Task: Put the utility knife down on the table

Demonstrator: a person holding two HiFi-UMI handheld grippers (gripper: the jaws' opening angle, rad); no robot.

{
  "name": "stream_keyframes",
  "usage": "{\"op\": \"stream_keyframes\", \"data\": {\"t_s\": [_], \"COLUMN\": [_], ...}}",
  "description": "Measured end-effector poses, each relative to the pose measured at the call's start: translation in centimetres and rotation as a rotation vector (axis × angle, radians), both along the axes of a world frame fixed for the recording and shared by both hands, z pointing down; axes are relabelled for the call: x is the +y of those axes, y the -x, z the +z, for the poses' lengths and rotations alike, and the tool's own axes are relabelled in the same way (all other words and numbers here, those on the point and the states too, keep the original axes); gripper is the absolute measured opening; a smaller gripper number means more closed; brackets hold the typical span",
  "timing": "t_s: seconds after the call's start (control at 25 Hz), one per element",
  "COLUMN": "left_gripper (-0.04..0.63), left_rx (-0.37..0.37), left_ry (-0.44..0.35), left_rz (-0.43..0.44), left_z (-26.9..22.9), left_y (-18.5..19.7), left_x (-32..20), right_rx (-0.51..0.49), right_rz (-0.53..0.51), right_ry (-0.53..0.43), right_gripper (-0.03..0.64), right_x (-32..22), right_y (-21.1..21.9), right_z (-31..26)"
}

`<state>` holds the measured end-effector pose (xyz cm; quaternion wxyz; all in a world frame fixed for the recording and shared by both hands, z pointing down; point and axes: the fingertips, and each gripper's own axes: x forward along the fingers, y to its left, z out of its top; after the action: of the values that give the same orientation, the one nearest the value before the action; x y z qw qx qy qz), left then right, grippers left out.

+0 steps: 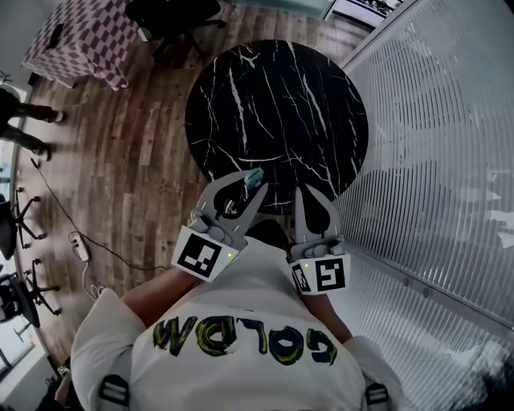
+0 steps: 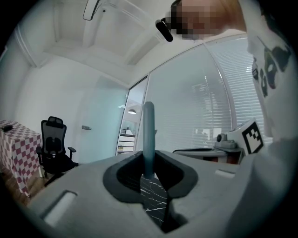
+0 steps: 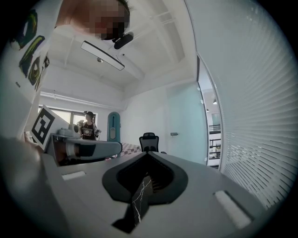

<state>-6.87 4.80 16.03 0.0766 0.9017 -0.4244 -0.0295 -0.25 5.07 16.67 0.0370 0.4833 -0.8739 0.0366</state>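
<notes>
Wood-plank floor (image 1: 128, 152) fills the left of the head view, and a pale glass wall with slatted blinds (image 1: 434, 160) runs down the right. Between them stands the round counter (image 1: 277, 112), black marble with white veins, its top bare. At the upper left is a smaller table under a checked cloth (image 1: 80, 40), with a dark office chair (image 1: 173, 16) beside it.

At the bottom of the head view is the person's white shirt (image 1: 241, 337), with both arms reaching forward toward the near rim of the counter. The left claw (image 1: 245, 193) is clamped on the utility knife (image 1: 254, 178), a slim teal thing whose end shows past the jaw tips, over the near edge of the counter and not lying on it. In the left gripper view the utility knife (image 2: 148, 139) stands straight up from between the jaws of the left claw (image 2: 149, 172), with marble showing in the gap beneath.

The right claw (image 1: 305, 197) is just beside the left one. In the right gripper view its jaws (image 3: 148, 160) meet at their tips with nothing between them. A marker cube sits at the back of each one, left (image 1: 199, 255) and right (image 1: 321, 274).

A white power strip (image 1: 80, 247) lies on the floor at the left, on a thin cable.
</notes>
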Motion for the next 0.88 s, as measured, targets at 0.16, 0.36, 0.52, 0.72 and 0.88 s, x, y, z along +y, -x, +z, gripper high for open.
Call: {"op": "stream_keyframes", "data": {"t_s": [0.16,0.36,0.52,0.72,0.88], "left_gripper": [0.074,0.074,0.074,0.074,0.074], "left_rx": [-0.003,-0.030,-0.037,-0.063,-0.110], "left_ry": [0.015,0.036,0.062,0.085,0.137], "left_rz": [0.005,-0.008,-0.027,-0.027,-0.026], "left_z": [0.7,1.4,1.9,3.2,5.5], "left_y": [-0.9,-2.3,-3.0,-3.7,-3.8], "left_x": [-0.6,-1.8,-2.2,-3.6,-4.6], "right_rx": [0.001,-0.001,0.003,0.018,0.033], "right_rz": [0.003,-0.009,-0.030,-0.042,-0.030], "right_ry": [0.024,0.042,0.054,0.082,0.109], "right_gripper": [0.002,0.002,0.002,0.002,0.002], "right_x": [-0.6,-1.8,-2.1,-3.4,-4.7], "right_y": [-0.9,-2.4,-3.1,-4.0,-4.9], "right_z": [1.0,1.4,1.6,2.9,4.7]}}
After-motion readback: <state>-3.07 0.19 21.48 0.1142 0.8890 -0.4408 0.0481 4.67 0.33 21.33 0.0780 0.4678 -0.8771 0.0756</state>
